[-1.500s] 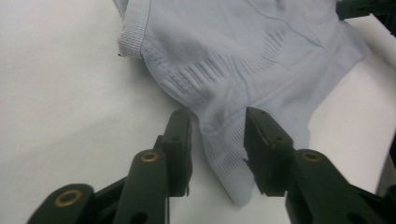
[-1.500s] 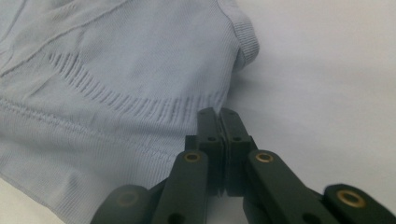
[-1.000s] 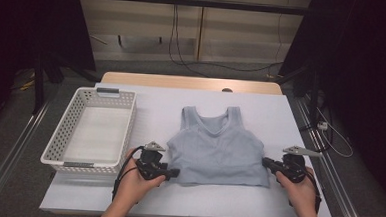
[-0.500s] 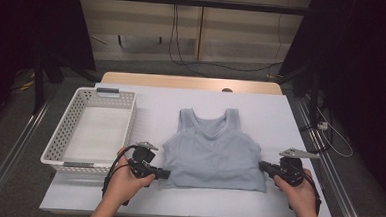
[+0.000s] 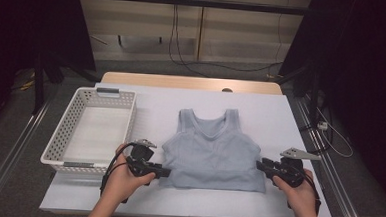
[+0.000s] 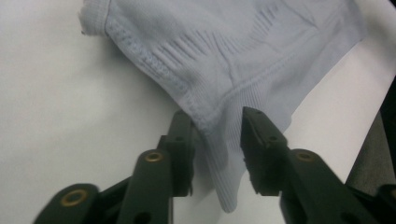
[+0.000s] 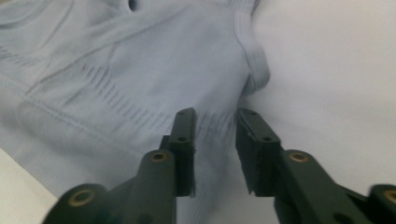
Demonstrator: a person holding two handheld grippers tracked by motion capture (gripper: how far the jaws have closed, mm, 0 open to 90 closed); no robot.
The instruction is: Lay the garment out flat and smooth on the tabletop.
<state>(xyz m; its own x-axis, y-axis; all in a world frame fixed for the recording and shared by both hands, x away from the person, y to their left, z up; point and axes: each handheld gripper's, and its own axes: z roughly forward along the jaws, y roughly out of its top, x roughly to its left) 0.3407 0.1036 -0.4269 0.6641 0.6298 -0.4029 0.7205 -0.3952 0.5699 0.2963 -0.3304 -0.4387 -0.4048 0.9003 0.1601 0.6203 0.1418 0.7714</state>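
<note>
The pale blue tank top (image 5: 212, 152) lies flat between the grippers, straps pointing away from the person, hem nearest. Left gripper (image 5: 163, 172) and right gripper (image 5: 261, 165) have just been opening, jaws parted, each straddling a hem corner unpinched; gripper views show ribbing

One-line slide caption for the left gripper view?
Open left tool straddles the hem corner of a pale blue top on a white table.

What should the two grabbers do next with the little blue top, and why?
Probably draw both back off the hem. The top already lies flat on the table, and the left gripper and right gripper have just been opening their jaws, with cloth between them but not pinched.
</note>
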